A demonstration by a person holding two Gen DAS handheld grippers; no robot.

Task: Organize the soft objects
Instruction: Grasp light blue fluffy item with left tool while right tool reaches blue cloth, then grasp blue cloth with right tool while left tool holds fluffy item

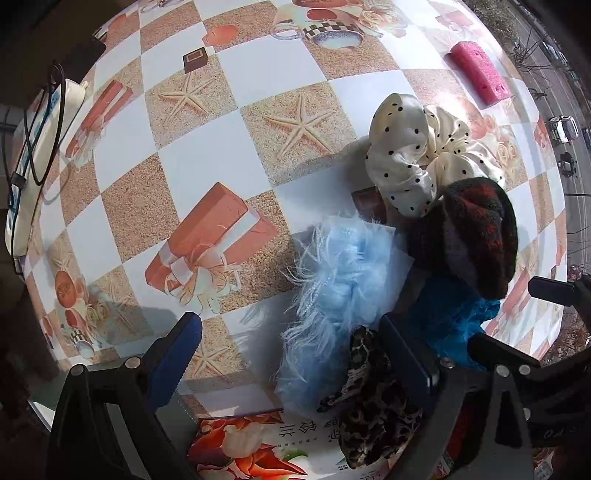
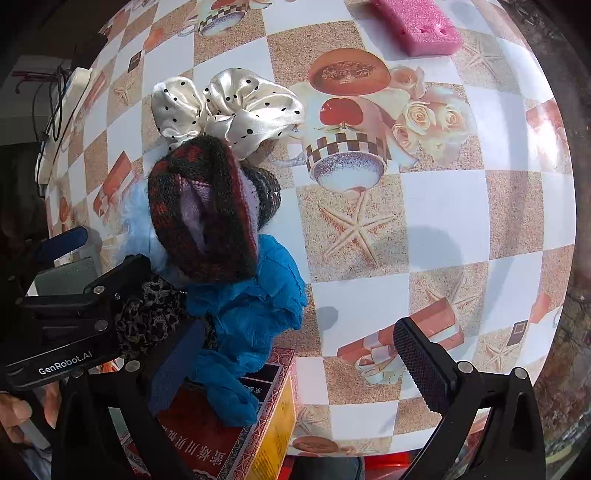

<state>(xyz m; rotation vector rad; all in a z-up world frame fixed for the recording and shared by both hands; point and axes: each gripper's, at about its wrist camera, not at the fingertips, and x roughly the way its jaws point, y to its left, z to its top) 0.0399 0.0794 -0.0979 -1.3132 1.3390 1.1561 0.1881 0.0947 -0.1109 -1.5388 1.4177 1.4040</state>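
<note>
Several scrunchies lie in a pile: a cream polka-dot one [image 1: 417, 155] [image 2: 225, 110], a dark red knitted one [image 1: 476, 236] [image 2: 203, 218], a fluffy light-blue one [image 1: 340, 295], a teal one [image 1: 447, 321] [image 2: 251, 314] and a leopard-print one [image 1: 369, 402] [image 2: 151, 317]. The teal and leopard ones rest partly on a printed box [image 1: 258, 450] [image 2: 229, 443]. My left gripper [image 1: 291, 358] is open, its right finger beside the leopard scrunchie. My right gripper [image 2: 295, 365] is open, its left finger against the teal scrunchie. A pink sponge [image 1: 478, 74] [image 2: 417, 26] lies far off.
The table [image 1: 184, 166] [image 2: 443, 221] has a checkered printed cloth. A white power strip [image 1: 40, 147] with black cables sits at the left edge. The left gripper body [image 2: 62, 332] shows in the right wrist view at lower left.
</note>
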